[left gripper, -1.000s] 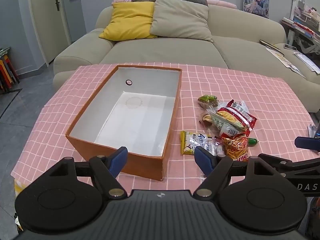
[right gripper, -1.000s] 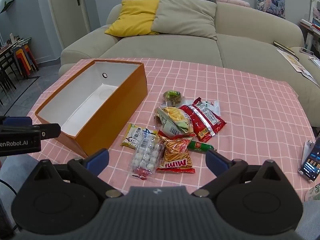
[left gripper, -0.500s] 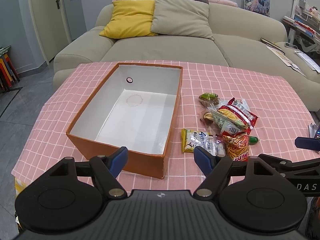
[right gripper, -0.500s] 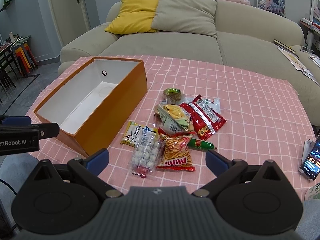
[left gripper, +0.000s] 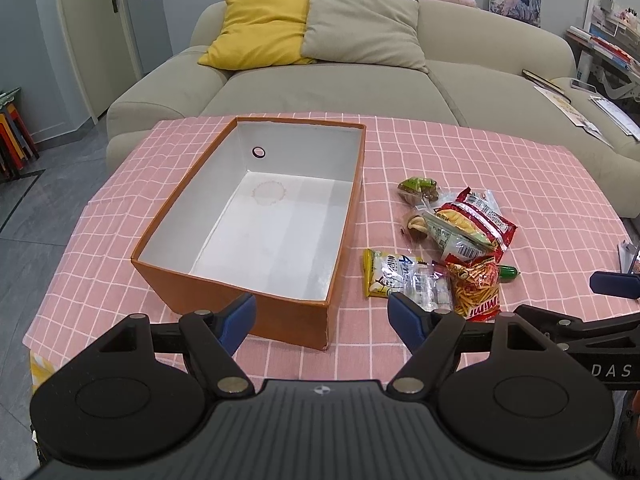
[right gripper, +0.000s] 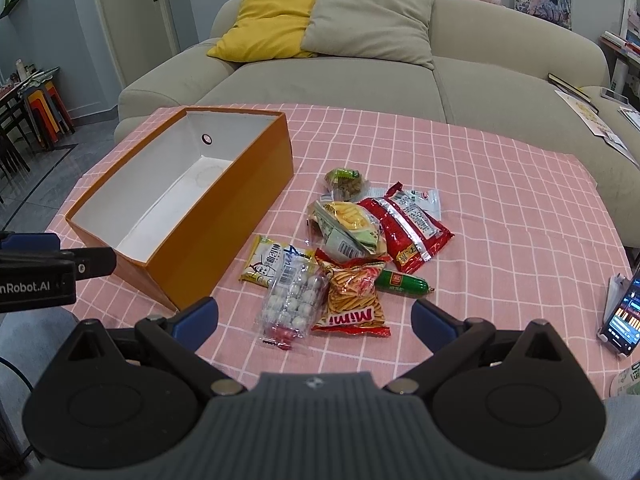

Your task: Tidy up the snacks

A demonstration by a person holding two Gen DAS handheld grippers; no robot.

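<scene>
An empty orange box with a white inside stands on the pink checked tablecloth; it also shows in the right wrist view. To its right lies a pile of snacks: a Mimi chip bag, a clear bag of white balls, a yellow packet, a red bag, a green sausage, a green-and-yellow bag and a small brown snack. My left gripper is open and empty before the box. My right gripper is open and empty above the pile's near edge.
A beige sofa with a yellow cushion stands behind the table. A phone leans at the table's right edge. The pink tablecloth stretches to the right of the snacks. Stools stand at far left.
Both grippers have edged forward toward the table, so the box and snacks sit slightly lower and closer in view. Both stay open and empty.
</scene>
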